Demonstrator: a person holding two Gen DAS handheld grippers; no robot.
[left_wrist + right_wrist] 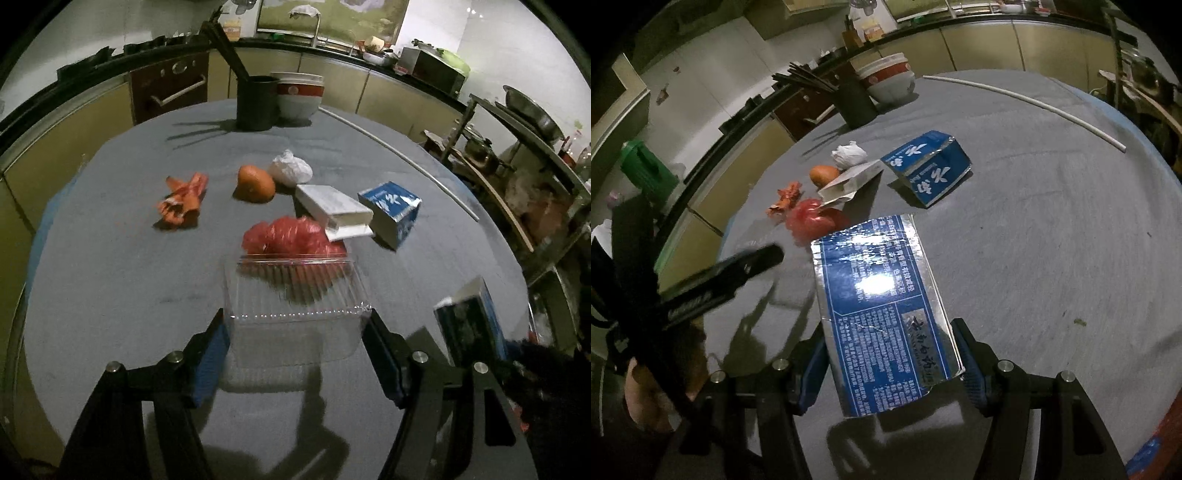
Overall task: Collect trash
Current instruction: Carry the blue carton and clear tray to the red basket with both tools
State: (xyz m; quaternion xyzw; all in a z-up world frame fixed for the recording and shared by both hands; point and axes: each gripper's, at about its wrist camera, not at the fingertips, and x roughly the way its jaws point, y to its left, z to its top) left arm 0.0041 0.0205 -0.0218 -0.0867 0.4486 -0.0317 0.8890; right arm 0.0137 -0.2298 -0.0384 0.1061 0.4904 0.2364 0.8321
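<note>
My left gripper [297, 325] is shut on a clear plastic clamshell box [295, 295], held over the grey table [110, 277]. My right gripper [892, 350] is shut on a flattened blue carton [882, 310], which also shows in the left wrist view [469, 325]. On the table lie a red plastic bag [291, 236], a white box [334, 208], a second blue carton [393, 212], an orange [256, 183], a crumpled white tissue [290, 168] and an orange wrapper [183, 201].
A dark utensil holder [256, 101] and stacked bowls [299, 96] stand at the table's far edge. A long white rod [1027, 99] lies along the far right. Kitchen cabinets and an oven surround the table; a cluttered rack [535, 166] stands to the right.
</note>
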